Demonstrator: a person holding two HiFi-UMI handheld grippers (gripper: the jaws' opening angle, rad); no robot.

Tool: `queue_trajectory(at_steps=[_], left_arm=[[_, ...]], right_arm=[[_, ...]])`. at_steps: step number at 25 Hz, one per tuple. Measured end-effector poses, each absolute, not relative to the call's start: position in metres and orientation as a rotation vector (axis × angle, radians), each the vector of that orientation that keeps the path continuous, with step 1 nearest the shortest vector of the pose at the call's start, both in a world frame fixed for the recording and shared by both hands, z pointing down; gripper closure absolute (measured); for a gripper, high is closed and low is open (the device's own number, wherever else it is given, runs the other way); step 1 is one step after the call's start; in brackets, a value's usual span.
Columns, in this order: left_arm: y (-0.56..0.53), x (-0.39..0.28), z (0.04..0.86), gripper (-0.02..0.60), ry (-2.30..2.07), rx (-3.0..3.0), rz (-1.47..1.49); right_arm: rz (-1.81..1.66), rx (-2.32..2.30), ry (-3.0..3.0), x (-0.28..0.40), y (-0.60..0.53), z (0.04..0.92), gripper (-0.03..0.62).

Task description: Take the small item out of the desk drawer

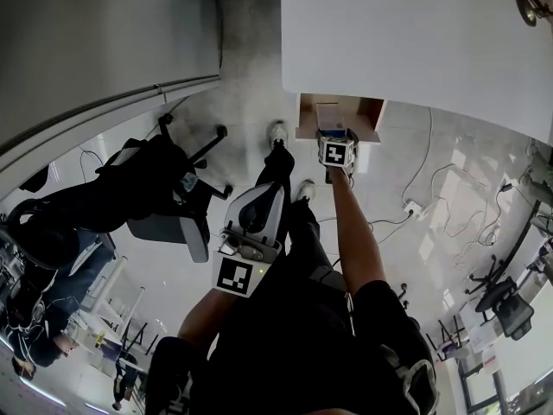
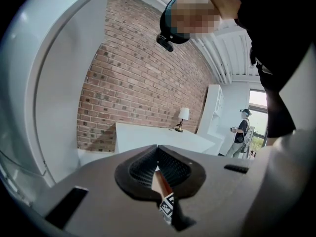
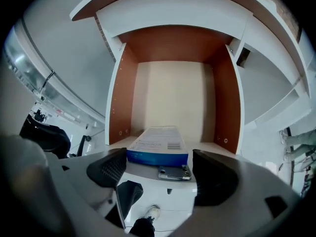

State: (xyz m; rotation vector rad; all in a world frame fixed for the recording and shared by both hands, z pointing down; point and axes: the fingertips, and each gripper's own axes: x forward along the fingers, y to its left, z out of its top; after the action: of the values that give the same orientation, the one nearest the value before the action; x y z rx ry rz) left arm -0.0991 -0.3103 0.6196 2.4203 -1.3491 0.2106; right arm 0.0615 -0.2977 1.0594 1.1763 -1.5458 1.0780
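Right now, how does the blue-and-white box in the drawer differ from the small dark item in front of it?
The box is white on top with a blue end; the small dark item is dark all over. The box is far bigger and thicker; the item is thin. The box reaches back into the drawer; the item sits at its front edge. Both lie flat.

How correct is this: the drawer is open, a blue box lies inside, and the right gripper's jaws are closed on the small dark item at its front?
The grip is wrong: the jaws of the right gripper stand open, off the small dark item, as the right gripper view shows. The open drawer and blue box are right.
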Motion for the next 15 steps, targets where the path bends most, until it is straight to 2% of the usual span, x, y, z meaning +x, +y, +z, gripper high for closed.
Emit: queue_trajectory(at_steps=[15], left_arm=[[-0.291, -0.102, 0.612, 0.572, -1.321, 2.439, 0.227]], right_arm=[[1.057, 1.119, -1.495, 0.059, -0.301, 1.054, 0.201]])
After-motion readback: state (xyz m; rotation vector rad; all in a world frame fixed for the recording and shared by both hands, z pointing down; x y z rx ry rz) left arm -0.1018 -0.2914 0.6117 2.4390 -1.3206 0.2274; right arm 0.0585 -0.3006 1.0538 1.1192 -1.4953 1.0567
